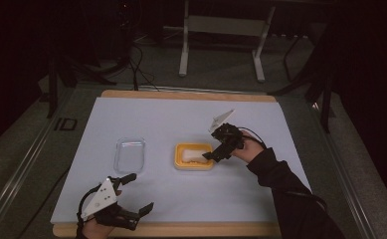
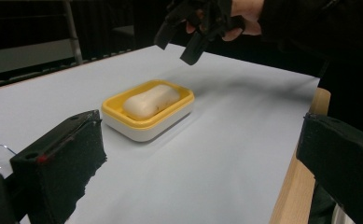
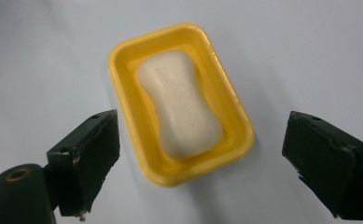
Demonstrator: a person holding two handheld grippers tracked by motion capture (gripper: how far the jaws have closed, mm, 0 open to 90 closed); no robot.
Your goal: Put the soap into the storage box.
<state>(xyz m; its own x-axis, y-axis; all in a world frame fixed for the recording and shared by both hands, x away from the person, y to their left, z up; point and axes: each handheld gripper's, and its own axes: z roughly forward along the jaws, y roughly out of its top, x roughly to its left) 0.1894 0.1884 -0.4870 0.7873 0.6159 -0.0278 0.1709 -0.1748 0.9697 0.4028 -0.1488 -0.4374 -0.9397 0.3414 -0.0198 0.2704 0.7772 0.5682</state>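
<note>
The soap (image 3: pixel 179 105) lies in the yellow dish (image 3: pixel 237 135) on the worktop (image 1: pixel 191 119), below the right gripper (image 1: pixel 215 154), whose wide-open jaws hold nothing. The left gripper (image 1: pixel 134 194), also wide open and empty, rests well apart; its jaws are cut off at the frame edges.

One soap bar (image 3: pixel 181 105) — one yellow dish (image 3: pixel 128 116) — one clear lid (image 1: pixel 130 155).
</note>
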